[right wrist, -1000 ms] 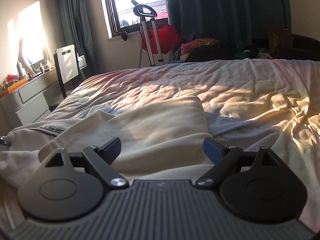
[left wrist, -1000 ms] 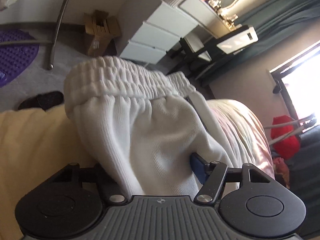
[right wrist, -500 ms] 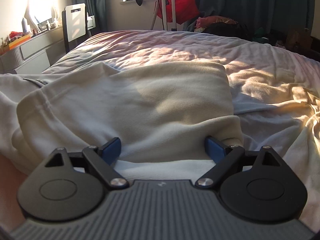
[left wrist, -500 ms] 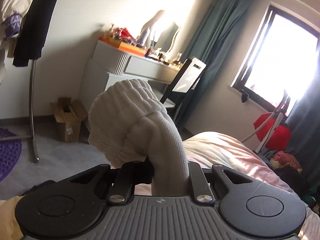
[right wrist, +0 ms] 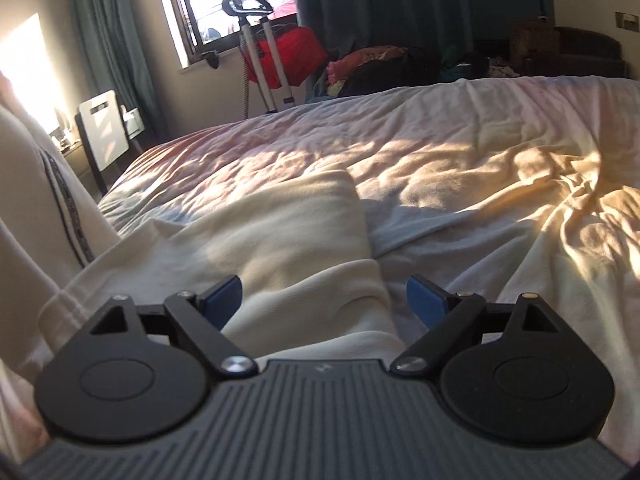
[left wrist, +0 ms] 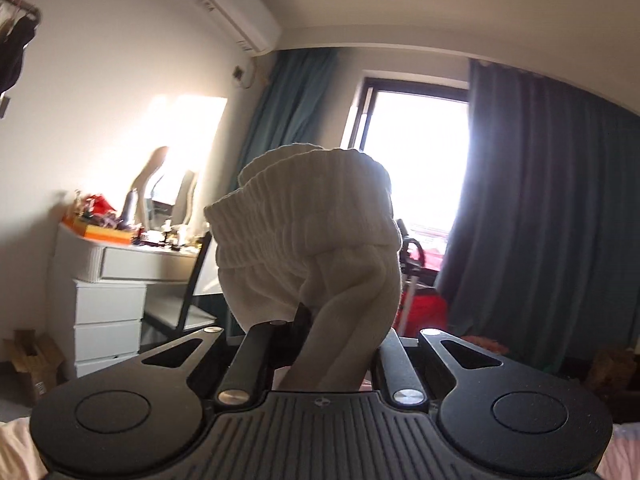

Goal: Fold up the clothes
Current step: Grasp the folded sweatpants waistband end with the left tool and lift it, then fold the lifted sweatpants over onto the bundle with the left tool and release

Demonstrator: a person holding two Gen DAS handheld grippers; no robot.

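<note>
My left gripper (left wrist: 340, 332) is shut on the white garment (left wrist: 308, 236), a bunch of its ribbed elastic waistband that stands up above the jaws, lifted high off the bed. In the right wrist view the same cream-white garment (right wrist: 280, 232) lies over the bed, and one part with a dark stripe (right wrist: 60, 200) rises at the left edge. My right gripper (right wrist: 324, 300) is open, low over the garment's near folded edge, with the cloth lying between its blue pads (right wrist: 424, 300).
The bed's wrinkled sheet (right wrist: 500, 168) stretches far and right. A white dresser (left wrist: 108, 280) with clutter and a chair (right wrist: 104, 132) stand left of the bed. A window (left wrist: 416, 152), dark curtains, a garment steamer (right wrist: 256, 40) and a clothes pile (right wrist: 380, 64) are beyond.
My left gripper closed on the waistband and lifted it, tilting up towards the window. My right gripper stayed open, dipped close over the garment's edge, then drew back a little.
</note>
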